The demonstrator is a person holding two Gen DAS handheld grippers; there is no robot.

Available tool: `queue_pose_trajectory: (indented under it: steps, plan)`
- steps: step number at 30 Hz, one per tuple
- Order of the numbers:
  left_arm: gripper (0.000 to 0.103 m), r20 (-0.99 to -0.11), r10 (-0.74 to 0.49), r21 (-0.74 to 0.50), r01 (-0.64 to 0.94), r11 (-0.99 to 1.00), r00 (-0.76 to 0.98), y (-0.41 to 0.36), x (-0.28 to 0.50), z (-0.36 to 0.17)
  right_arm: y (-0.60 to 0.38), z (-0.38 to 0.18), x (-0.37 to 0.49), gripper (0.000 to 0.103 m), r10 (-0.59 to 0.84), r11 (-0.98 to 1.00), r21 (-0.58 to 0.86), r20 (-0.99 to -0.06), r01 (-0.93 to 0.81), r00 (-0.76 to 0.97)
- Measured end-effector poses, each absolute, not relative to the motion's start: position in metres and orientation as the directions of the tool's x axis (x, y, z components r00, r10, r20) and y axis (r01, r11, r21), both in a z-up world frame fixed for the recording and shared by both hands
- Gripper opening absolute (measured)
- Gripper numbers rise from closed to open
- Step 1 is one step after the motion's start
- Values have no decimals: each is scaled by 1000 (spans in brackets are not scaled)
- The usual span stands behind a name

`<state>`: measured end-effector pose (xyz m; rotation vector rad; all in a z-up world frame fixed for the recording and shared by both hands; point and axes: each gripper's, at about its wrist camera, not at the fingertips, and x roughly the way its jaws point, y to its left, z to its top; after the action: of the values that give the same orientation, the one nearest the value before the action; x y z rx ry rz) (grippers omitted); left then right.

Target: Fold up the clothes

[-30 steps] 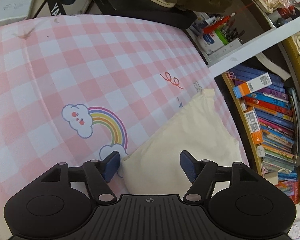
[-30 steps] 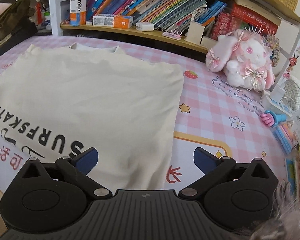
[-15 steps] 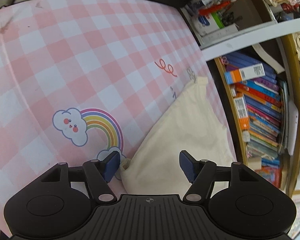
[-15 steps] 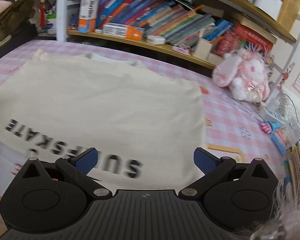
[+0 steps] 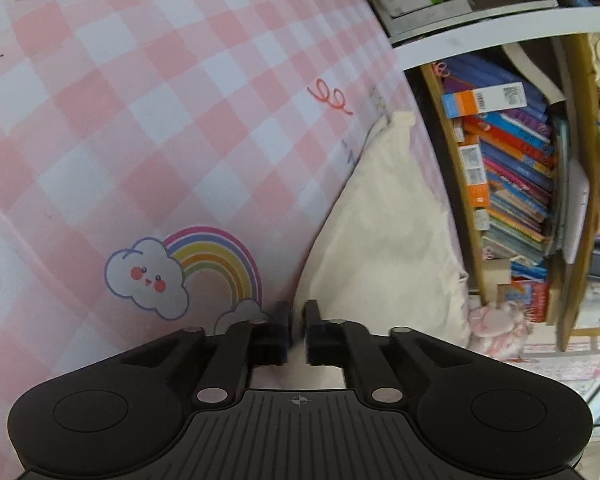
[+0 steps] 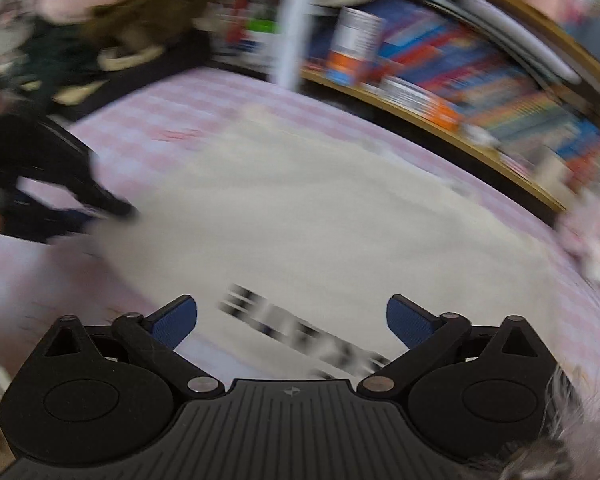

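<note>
Surface: pink-and-white checked cloth [image 5: 148, 92] printed with a smiling white cloud and rainbow [image 5: 180, 272], spread under everything; the print lies near left in the left wrist view.
Left gripper [image 5: 296, 322]: black two-finger tool, jaws drawn almost together, pinching the near corner edge of the cream cotton T-shirt [image 5: 384, 240] right beside the rainbow's end. A thin strip of cream cloth shows in the slit between the fingers.
Left gripper, seen from right wrist: dark blurred shape [image 6: 60, 196] at the left edge of the garment, tip touching the cloth edge.
T-shirt, left wrist view: runs from the jaws away to the far right, narrowing to a cuff-like end just short of the shelving.
T-shirt, right wrist view [image 6: 320, 216]: lies flat across the middle of the cloth, black printed lettering [image 6: 300, 328] near the camera, too smeared to read.
Right gripper [image 6: 292, 322]: blue-padded fingers [image 6: 408, 320] spread wide, nothing between them, hovering over the lettered near part of the shirt. Contact with the fabric: cannot tell, frame badly motion-blurred.
Far right: wooden bookshelf packed with colourful books [image 5: 512, 168]; a pink plush toy [image 5: 496, 322] sits at the cloth's edge below it.
Far left, right wrist view: pile of dark and olive clothing [image 6: 132, 32], blurred.
</note>
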<state>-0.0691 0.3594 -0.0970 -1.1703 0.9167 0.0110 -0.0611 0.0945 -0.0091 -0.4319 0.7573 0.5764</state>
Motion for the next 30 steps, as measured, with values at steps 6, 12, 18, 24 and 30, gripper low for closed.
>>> queue_pose_trajectory:
  steps: [6, 12, 18, 24, 30]
  plan:
    - [2, -542, -495, -823, -309, 477, 679, 358, -65, -76, 147, -11, -58, 47, 409, 638, -132, -777, -759, 478]
    - [3, -504, -555, -848, -256, 464, 662, 349, -59, -73, 182, -16, -62, 46, 441, 551, -133, -792, -824, 422]
    - [22, -519, -570, -839, -255, 480, 637, 353, -55, -73, 187, -17, -54, 7, 422, 565, -125, -806, -815, 416]
    - [78, -461, -582, -884, -289, 368, 670, 367, -54, -87, 163, 2, -43, 6, 429, 663, -80, -774, -744, 466]
    - [80, -390, -667, -921, -284, 268, 634, 349, -34, -109, 156, 9, -41, 6, 450, 665, -41, -775, -746, 444]
